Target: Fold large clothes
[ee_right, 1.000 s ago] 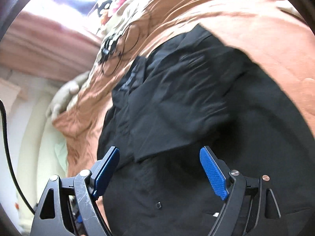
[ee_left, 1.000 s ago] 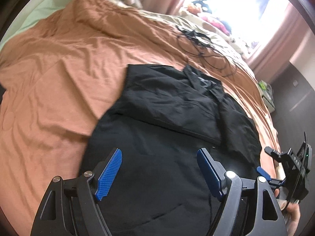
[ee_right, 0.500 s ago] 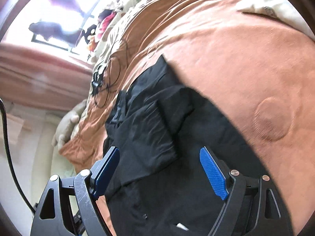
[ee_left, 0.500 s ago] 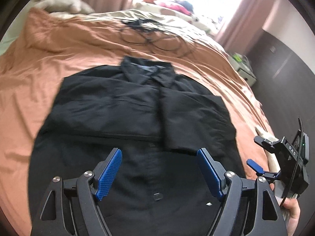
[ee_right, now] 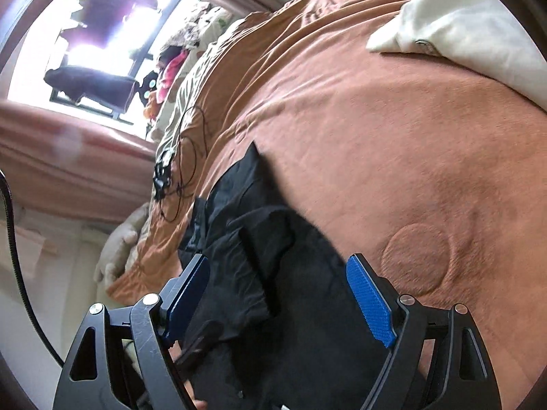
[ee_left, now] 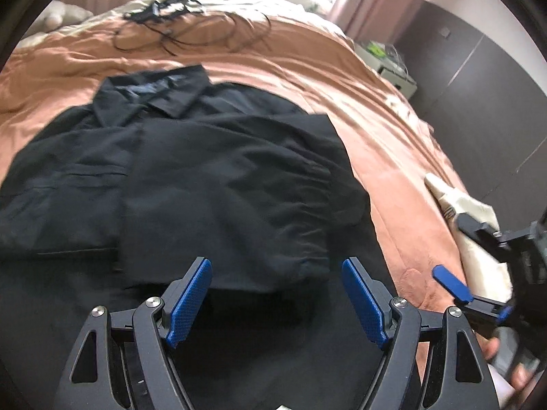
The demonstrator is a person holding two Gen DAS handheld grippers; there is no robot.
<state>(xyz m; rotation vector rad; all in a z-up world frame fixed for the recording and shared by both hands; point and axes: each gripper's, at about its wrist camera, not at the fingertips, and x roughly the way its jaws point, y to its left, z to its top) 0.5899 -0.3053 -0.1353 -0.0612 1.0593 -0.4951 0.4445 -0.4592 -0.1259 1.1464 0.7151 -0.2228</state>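
Note:
A black collared shirt lies flat on an orange-brown bedspread, collar at the far end, both sleeves folded in over the chest. My left gripper is open and empty, hovering over the shirt's lower part. The right gripper shows at the right edge of the left wrist view, over the bedspread beside the shirt. In the right wrist view the right gripper is open and empty above the shirt near its right edge.
A tangle of black cables lies beyond the collar. A cream cloth lies on the bedspread to the right. A window and pink curtains are behind. A dark wardrobe stands to the right.
Both grippers have swung rightward across the shirt. The left one now faces the folded right sleeve, and the right one has moved out toward the shirt's right edge and the bare bedspread.

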